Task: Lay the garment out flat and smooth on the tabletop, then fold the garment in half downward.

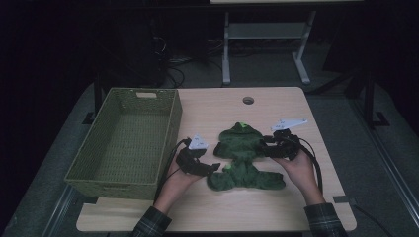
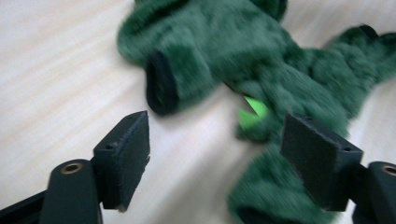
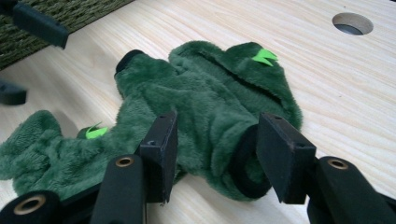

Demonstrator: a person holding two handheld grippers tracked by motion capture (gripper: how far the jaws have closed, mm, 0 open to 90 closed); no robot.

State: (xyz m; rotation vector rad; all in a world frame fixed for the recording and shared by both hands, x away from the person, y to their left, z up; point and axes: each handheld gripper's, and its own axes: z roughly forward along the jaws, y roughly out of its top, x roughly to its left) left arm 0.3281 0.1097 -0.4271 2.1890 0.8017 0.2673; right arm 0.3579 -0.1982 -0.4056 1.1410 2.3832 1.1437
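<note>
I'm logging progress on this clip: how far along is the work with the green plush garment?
Done: the green plush garment lies spread flat on the table. In hand: the right gripper straddles a black-cuffed sleeve, though whether its pads press is unclear; the left gripper stands open beside the other cuff, gripping nothing. Left, probably: folding it or moving it into the woven basket, which holds nothing yet.

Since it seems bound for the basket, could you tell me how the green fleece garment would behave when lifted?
The green fleece garment lies flat and rumpled, so it would probably droop. Its plush pile should grip the pads rather than slip. It looks light and unlikely to roll.
</note>
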